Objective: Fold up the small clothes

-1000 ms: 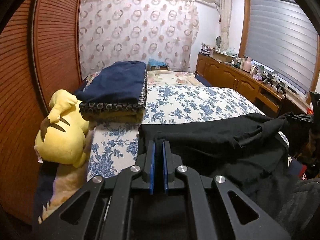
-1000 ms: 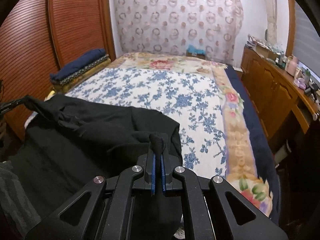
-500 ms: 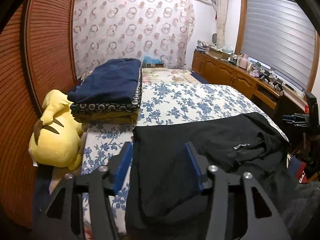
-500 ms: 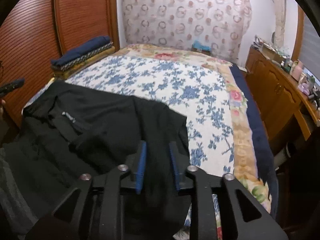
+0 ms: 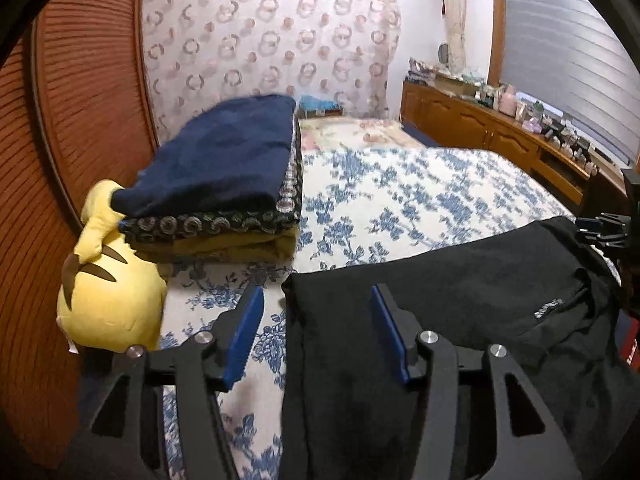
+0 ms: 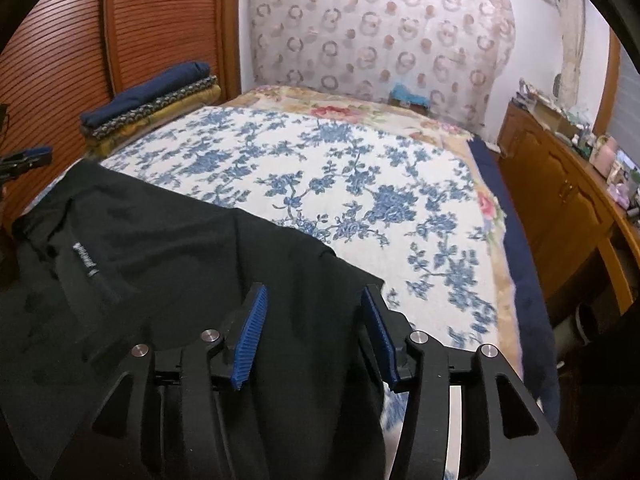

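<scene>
A black garment (image 5: 460,280) with a small white logo (image 5: 548,308) lies spread flat across the near end of the bed. My left gripper (image 5: 316,296) hangs open over its left corner, blue pads apart and not touching the cloth. In the right wrist view the same black garment (image 6: 160,248) shows its logo (image 6: 84,258) at the left. My right gripper (image 6: 315,292) is over the garment's right corner, its jaws opening. The cloth lies beneath them, unpinched. Each gripper shows at the edge of the other's view: the right gripper (image 5: 600,228) and the left gripper (image 6: 28,158).
The blue floral bedcover (image 6: 340,184) stretches beyond the garment. A yellow plush toy (image 5: 108,300) and a stack of folded blankets (image 5: 224,176) sit at the bed's left side against louvred wooden doors (image 5: 80,80). A cluttered wooden sideboard (image 6: 560,200) runs along the right.
Both grippers were shut on the raised black garment and have let go and opened. The garment has dropped flat onto the bed, and both grippers have sunk lower over it.
</scene>
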A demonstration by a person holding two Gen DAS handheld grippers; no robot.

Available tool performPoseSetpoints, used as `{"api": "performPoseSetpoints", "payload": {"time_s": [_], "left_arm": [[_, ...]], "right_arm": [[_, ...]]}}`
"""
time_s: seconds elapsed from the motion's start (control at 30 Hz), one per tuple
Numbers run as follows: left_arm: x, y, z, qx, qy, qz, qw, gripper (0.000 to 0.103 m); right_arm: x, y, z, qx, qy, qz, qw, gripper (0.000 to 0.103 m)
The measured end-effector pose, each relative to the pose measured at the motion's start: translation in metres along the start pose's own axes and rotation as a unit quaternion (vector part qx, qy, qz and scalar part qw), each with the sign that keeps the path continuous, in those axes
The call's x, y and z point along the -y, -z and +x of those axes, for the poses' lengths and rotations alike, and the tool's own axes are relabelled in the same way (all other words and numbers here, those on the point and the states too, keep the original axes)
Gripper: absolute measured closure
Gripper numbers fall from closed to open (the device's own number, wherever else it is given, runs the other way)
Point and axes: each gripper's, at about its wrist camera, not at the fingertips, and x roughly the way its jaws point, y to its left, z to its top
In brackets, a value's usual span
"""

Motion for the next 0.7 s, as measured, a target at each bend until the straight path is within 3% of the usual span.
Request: {"api": "performPoseSetpoints", "payload": {"time_s": [0.37,0.7], "left_arm": [[-0.001,0.001,0.054,-0.086,0.030,0.007,0.9958,0.049],[-0.001,0.002,0.060,-0.090,0.037,0.009,0.9952,0.048]], "right_arm": [[0.023,-0.002,0.024,-0.020,0.016,0.040,0.999,0.048],[0.027,-0.004,0.034,-0.047,-0.011,0.051,0.998,0.045]]}}
